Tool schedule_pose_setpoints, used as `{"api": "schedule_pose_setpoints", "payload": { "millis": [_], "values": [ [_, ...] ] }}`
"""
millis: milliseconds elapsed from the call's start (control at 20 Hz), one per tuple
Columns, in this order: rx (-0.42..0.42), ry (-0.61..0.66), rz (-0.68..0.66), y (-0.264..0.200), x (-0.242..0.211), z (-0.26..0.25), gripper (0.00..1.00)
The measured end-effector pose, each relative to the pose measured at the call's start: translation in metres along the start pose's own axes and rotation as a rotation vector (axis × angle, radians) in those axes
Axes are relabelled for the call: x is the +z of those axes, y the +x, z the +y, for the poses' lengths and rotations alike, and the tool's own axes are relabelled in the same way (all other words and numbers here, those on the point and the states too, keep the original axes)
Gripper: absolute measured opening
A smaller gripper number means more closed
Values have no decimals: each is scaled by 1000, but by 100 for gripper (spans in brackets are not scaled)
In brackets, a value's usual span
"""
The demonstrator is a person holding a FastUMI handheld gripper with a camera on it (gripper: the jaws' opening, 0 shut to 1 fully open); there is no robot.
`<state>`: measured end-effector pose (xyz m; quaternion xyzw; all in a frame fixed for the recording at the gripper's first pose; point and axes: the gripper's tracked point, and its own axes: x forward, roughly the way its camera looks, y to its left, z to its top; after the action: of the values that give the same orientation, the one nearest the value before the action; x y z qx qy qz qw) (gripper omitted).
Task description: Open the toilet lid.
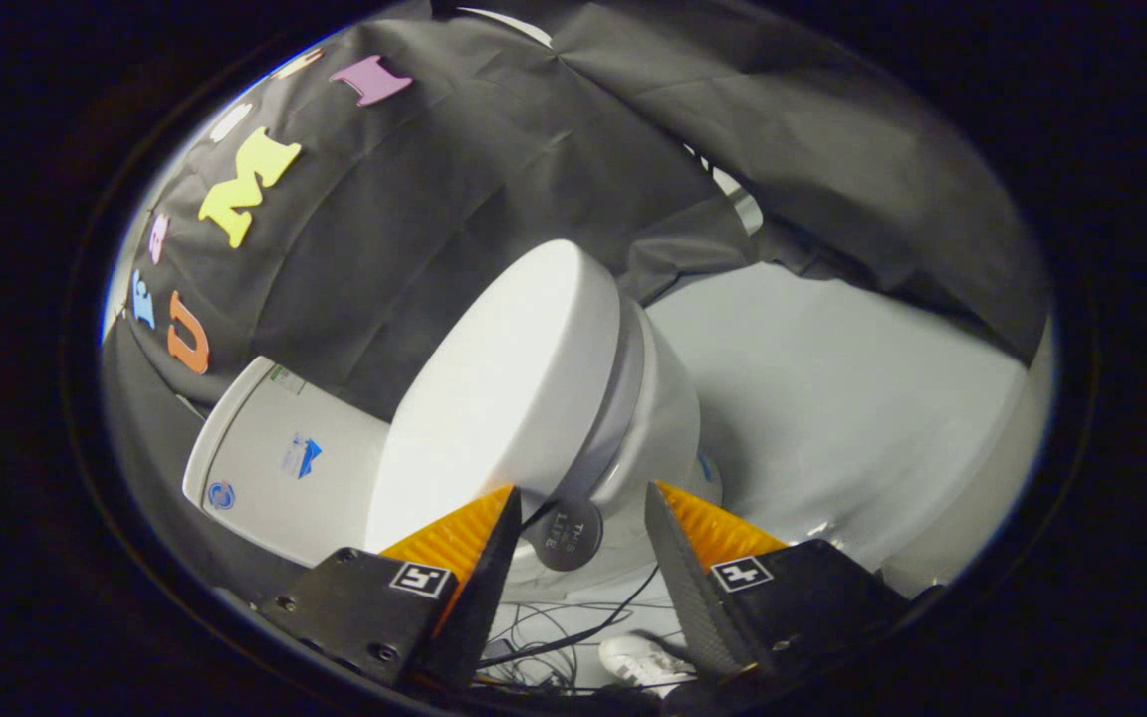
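One tank (280,468) left of lid, against booth cloth. One lid (499,398), closed over bowl (658,418), just ahead of claw (581,510). Claw wide, holds nothing; lid's front edge and one round grey disc (568,534) sit between two fingertips. Judgement: hook one fingertip under lid's front lip, swing up toward tank, slow near upright. One white shoe (638,660) plus loose cables on floor below bowl.
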<state>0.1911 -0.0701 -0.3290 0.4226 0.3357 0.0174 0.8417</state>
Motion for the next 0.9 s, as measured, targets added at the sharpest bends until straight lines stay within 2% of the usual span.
{"api": "schedule_pose_setpoints", "payload": {
  "millis": [150,300,500,650,850,900],
  "values": [
    [8,92,52,7,-11,-5,67],
    [49,157,68,5,-11,2,60],
    [80,197,86,5,-10,6,35],
    [92,238,99,5,-8,3,29],
    [124,320,124,3,-4,4,15],
    [127,325,121,3,-6,7,14]
  ]
}}
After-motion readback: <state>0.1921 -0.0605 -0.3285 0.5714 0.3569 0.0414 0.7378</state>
